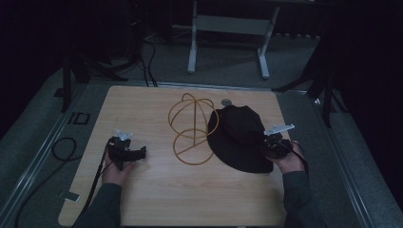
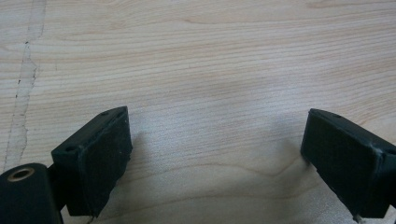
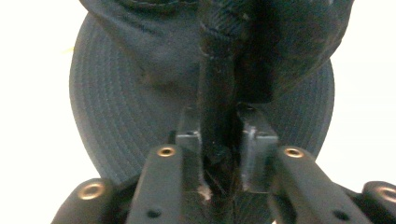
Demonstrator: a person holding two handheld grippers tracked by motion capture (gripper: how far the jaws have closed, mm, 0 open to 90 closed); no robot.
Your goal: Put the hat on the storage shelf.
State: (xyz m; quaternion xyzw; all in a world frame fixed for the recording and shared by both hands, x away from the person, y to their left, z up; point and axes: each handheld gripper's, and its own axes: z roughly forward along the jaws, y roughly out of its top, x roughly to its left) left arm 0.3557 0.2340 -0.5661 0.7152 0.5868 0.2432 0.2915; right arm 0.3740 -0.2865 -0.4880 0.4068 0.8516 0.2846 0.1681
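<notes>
At the lower left of the high view the left gripper point(image 1: 127, 153) rests low over the bare wooden table point(image 1: 157, 199). In the left gripper view its jaws stand wide apart with nothing but wood grain between them.

At the lower right the right gripper point(image 1: 274, 144) sits at the near right edge of the black cap point(image 1: 240, 137). The right gripper view shows its jaws drawn in on a raised fold of the cap's fabric point(image 3: 215, 116), the pads pressing it from both sides, with the ribbed brim point(image 3: 116, 112) spread flat beneath. The step in hand looks like the grasp itself: the cap is pinched but lies on the table, right of centre in the frame.

Just left of the cap, at the middle of the frame, stands a gold wire stand point(image 1: 192, 128), a domed cage over a ring base; the cap's left edge appears to overlap or touch it. The likely next move is to lift the cap clear and carry it over the dome, which calls for a firm hold on soft cloth that may sag or slip, and perhaps the free left gripper steadying the light stand.

Behind the cap a small round grey disc point(image 1: 226, 101) lies near the table's far edge.

Count: two grippers, one cap, one wire stand, one disc.
</notes>
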